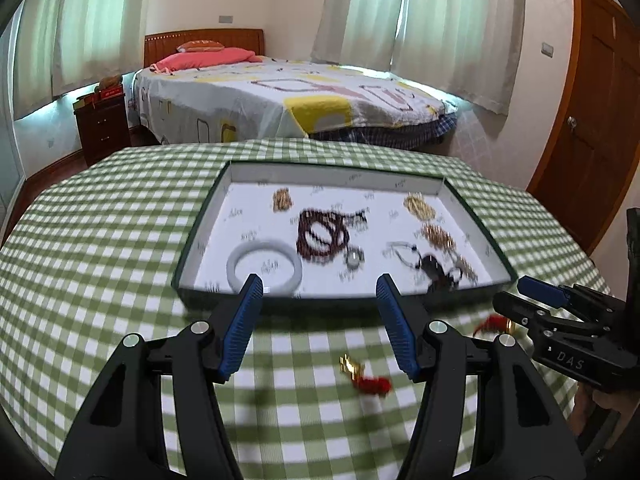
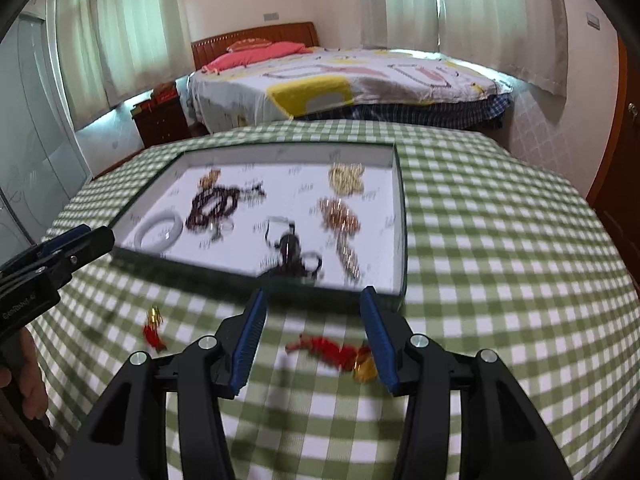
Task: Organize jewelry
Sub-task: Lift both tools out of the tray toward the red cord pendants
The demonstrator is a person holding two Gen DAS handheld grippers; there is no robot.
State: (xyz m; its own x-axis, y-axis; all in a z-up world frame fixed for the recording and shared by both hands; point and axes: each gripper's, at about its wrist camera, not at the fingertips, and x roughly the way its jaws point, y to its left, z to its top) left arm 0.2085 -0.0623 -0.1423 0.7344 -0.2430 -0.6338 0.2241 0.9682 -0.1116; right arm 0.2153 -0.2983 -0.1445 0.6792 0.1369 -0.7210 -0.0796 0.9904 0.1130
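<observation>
Right wrist view first: my right gripper (image 2: 314,334) stands about half open with nothing between its pads, and the red-tasselled gold charm (image 2: 340,354) lies on the checked cloth just short of the tray (image 2: 256,278), on my side of its near wall. That charm sits in the gap between the pads, its gold end hard against the right-hand one, and its long axis runs across the gap. I judge the grip would work better after a roll of the wrist, so the pads close on the narrow flanks.

A second small charm (image 1: 366,376) lies further out from the tray's near wall, under my left gripper (image 1: 320,306), which is likewise roughly half open and empty. Each hand is nearer its own charm. Motion blur hides finer detail.
</observation>
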